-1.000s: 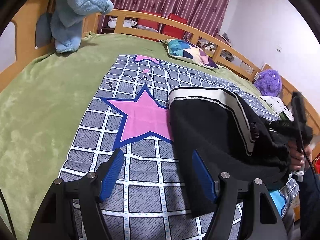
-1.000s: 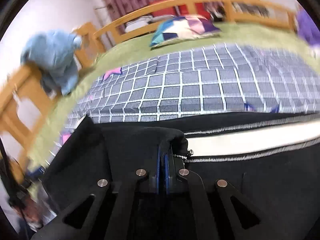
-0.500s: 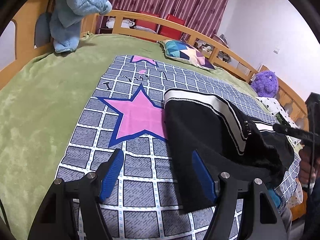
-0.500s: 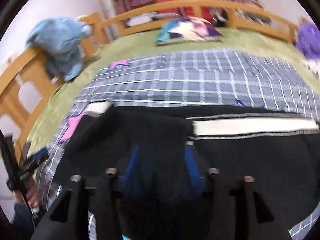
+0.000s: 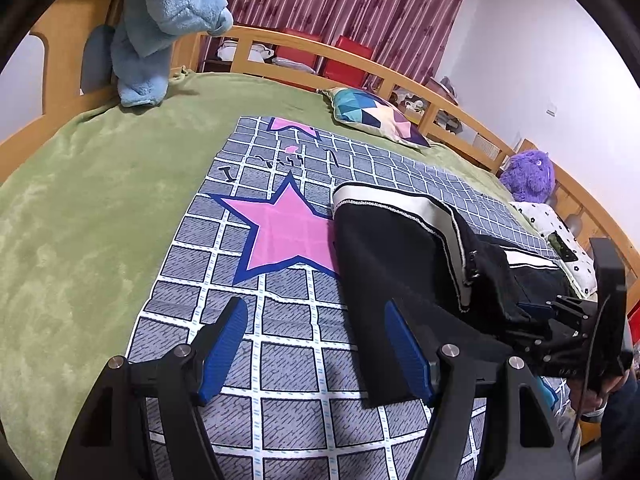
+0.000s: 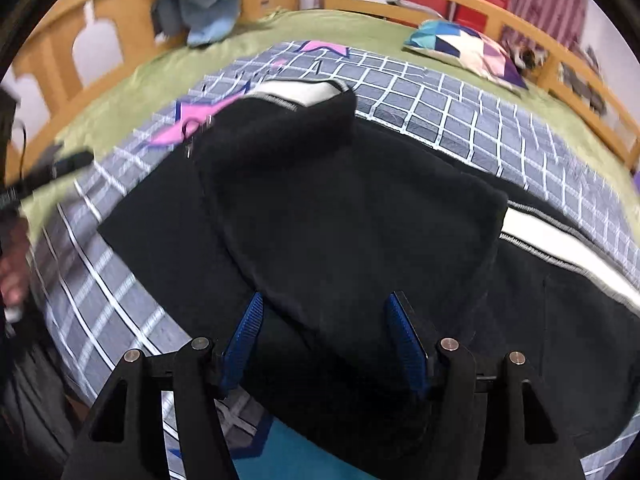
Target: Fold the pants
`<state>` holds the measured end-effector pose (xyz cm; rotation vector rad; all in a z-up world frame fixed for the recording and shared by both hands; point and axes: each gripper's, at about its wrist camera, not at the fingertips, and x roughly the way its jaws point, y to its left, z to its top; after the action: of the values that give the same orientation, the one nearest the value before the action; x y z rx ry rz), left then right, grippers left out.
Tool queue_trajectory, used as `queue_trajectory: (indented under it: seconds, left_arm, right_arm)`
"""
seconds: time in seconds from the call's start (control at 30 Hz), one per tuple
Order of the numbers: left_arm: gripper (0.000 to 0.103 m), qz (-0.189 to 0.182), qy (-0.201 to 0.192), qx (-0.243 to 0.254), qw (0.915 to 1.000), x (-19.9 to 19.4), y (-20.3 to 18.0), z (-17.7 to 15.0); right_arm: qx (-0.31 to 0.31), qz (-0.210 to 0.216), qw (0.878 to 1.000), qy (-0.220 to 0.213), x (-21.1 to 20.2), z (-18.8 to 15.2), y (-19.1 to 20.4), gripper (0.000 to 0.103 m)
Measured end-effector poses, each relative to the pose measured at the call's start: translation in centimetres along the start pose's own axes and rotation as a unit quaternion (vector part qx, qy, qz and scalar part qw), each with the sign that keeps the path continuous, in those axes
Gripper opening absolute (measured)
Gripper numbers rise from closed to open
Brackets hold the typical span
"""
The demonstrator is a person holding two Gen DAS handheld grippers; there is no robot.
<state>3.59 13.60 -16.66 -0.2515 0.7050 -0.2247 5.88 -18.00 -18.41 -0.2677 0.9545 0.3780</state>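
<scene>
Now the black fleece pants, soft and matte with a cream satin side stripe edged in pale stitching, lie folded on the grey grid-patterned bedsheet printed with a pink, blue-edged star. That sheet covers a plush olive-green blanket on a bed with a curved light-wood rail; the pants sit toward the sheet's near right edge, one black layer doubled over another.

The left gripper hovers with its ribbed blue pads spread apart, holding nothing, its right finger just over the pants' near corner. The right gripper has just been opening its jaws; they stand apart above the black fabric, which lies between the fingers but unpinched.

A fluffy light-blue towel hangs over the far left rail, a geometric-patterned cushion lies near the far edge, and a purple plush toy sits at the right edge. Dark lettering on the sheet beyond the star is unreadable.
</scene>
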Motion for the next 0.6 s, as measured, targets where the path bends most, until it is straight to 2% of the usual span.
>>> queue_trajectory:
  seconds: [0.1, 0.17, 0.2, 0.23, 0.27, 0.3, 0.33, 0.4, 0.43, 0.47, 0.53, 0.6]
  left_arm:
    - [0.069, -0.001, 0.001, -0.001, 1.0, 0.0, 0.0, -0.1]
    - [0.069, -0.001, 0.002, 0.0, 1.0, 0.0, -0.1, -0.2]
    - [0.069, -0.001, 0.002, 0.001, 1.0, 0.0, -0.1, -0.2]
    - [0.069, 0.0, 0.002, 0.002, 1.0, 0.0, -0.2, -0.2]
    - [0.069, 0.001, 0.002, 0.003, 1.0, 0.0, -0.3, -0.3]
    - [0.069, 0.002, 0.003, 0.005, 1.0, -0.1, -0.3, -0.4]
    - [0.069, 0.003, 0.003, 0.006, 1.0, -0.1, -0.4, -0.4]
    - [0.069, 0.004, 0.004, 0.007, 1.0, 0.0, -0.4, -0.4]
    - [0.069, 0.004, 0.006, 0.006, 1.0, 0.1, -0.3, -0.5]
    - [0.069, 0.004, 0.008, 0.006, 0.9999, 0.3, -0.3, -0.4]
    - [0.069, 0.005, 0.015, 0.004, 0.9999, 0.6, -0.3, -0.5]
    - [0.069, 0.004, 0.018, 0.004, 0.9998, 0.9, -0.4, -0.4]
  right_arm:
    - [-0.011, -0.025, 1.0, 0.01, 0.4, -0.3, 0.1, 0.063]
    - [0.005, -0.03, 0.999, 0.014, 0.9, -0.2, -0.4, 0.055]
    - [0.008, -0.031, 0.999, 0.018, 1.1, -0.1, -0.5, 0.047]
    - [0.006, -0.031, 0.999, 0.021, 1.3, -0.1, -0.4, 0.03]
    - [-0.002, -0.04, 0.999, 0.019, 1.3, -0.1, -0.1, 0.017]
    - [-0.01, -0.055, 0.998, 0.018, 1.2, -0.1, 0.1, 0.013]
    - [-0.007, -0.052, 0.998, 0.016, 0.9, -0.1, -0.1, 0.012]
    - [0.067, 0.009, 0.998, -0.012, -0.5, 0.1, -2.8, 0.011]
    - [0.108, 0.03, 0.993, -0.021, -0.9, 0.0, -4.4, 0.011]
    - [0.165, 0.063, 0.984, -0.029, -1.1, -0.4, -6.6, 0.011]
    - [0.249, 0.104, 0.963, -0.028, -0.5, -1.4, -9.9, 0.012]
    - [0.321, 0.134, 0.937, -0.006, 1.1, -2.8, -12.7, 0.014]
